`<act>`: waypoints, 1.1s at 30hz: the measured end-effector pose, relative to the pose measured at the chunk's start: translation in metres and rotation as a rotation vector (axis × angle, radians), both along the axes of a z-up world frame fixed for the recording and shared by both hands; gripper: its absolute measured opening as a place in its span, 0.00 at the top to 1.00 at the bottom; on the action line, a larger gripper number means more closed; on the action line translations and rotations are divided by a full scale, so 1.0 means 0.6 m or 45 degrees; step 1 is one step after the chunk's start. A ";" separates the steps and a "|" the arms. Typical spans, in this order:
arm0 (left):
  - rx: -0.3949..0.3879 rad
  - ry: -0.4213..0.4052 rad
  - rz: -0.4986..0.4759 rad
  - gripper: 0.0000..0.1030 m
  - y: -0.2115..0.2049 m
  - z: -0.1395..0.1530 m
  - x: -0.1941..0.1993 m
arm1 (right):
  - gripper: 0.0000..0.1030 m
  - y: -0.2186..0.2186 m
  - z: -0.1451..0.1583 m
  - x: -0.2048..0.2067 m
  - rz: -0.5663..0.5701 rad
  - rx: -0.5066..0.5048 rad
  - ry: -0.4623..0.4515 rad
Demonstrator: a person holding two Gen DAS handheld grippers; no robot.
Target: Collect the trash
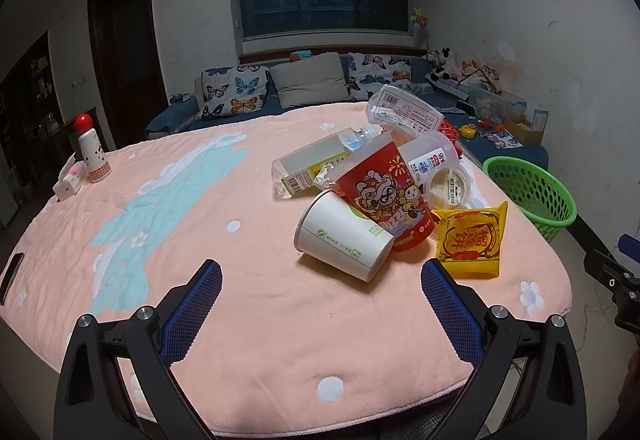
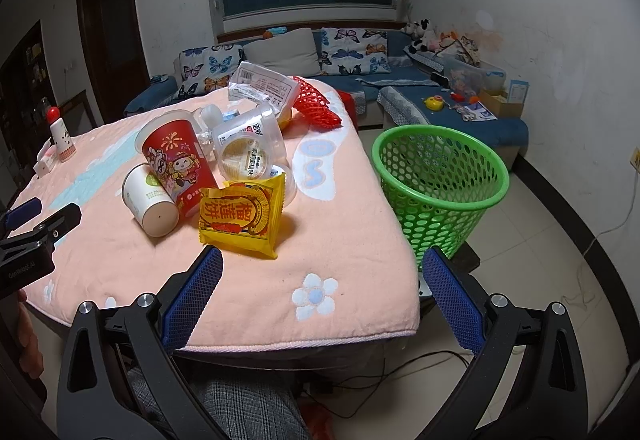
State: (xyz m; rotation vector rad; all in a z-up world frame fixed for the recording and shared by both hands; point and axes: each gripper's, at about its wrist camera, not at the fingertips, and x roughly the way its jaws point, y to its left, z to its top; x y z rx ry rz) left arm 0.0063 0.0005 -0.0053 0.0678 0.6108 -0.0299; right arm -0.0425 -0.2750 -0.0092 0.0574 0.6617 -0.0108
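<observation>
The trash sits in a heap on the right half of the pink-covered table (image 1: 224,340): a yellow packet (image 2: 242,217) nearest, a white cup (image 1: 344,240) on its side just left of it, a red cup (image 1: 384,195) leaning on the white one, then a clear tub (image 2: 250,155), a flat bottle (image 1: 316,159) and a clear wrapper (image 1: 404,111) farther back. The pieces touch and overlap. A green basket (image 2: 440,179) stands on the floor just past the table's right edge, and looks empty.

The left gripper (image 1: 320,280) hovers near the white cup, jaws wide apart, nothing between them. The right gripper (image 2: 322,272) hovers just short of the packet, likewise spread and empty.

Likely trouble: the white cup can roll away when nudged. Pulling one piece may topple the red cup or drag others off the edge. The packet is slick and flat, so a shallow pinch could slip. The light basket could tip if struck on its rim.
</observation>
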 end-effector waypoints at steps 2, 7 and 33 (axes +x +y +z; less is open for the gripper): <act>0.004 0.002 0.003 0.06 -0.001 0.000 0.001 | 0.04 0.000 -0.002 0.002 0.000 0.000 0.002; 0.006 0.002 0.002 0.06 -0.002 0.001 0.003 | 0.04 0.000 -0.002 0.004 0.001 -0.002 0.002; 0.009 0.008 -0.001 0.06 0.002 0.002 0.014 | 0.04 0.002 -0.007 0.011 0.005 -0.002 0.010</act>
